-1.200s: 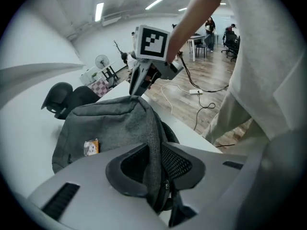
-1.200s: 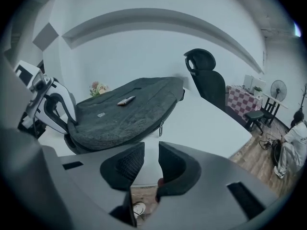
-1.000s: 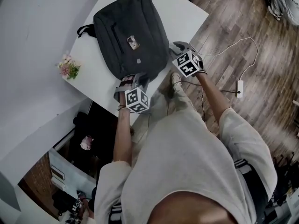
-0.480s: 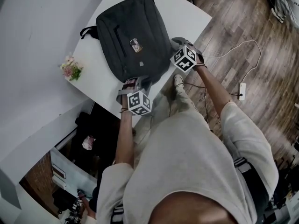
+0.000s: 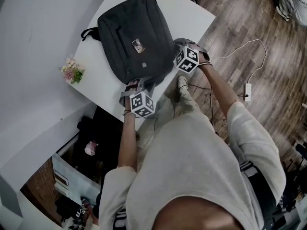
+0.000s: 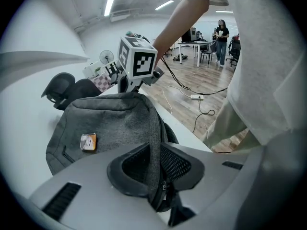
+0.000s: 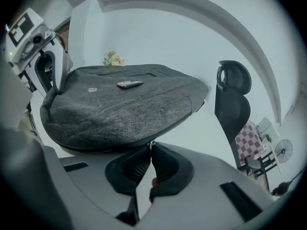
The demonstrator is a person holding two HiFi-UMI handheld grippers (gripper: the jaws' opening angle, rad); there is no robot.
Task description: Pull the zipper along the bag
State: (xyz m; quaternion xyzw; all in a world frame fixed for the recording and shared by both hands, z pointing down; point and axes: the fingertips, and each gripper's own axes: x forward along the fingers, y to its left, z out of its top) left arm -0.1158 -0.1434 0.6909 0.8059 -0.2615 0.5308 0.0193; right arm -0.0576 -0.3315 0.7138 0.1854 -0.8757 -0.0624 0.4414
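Head view: bag flat on the table, left gripper at its near corner, right gripper at its side edge. Left gripper view: jaws clamped on the corner seam. If that anchor gives, the bag will likely drag. Right gripper view: jaws pressed together on the tiny zipper pull, caught only at their tips. A tug off the track's line could slip it free.

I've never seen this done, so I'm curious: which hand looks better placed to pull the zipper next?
Right. The right gripper is shut on the zipper pull at the edge of the bag; the left gripper clamps a fabric corner, likely steadying it.
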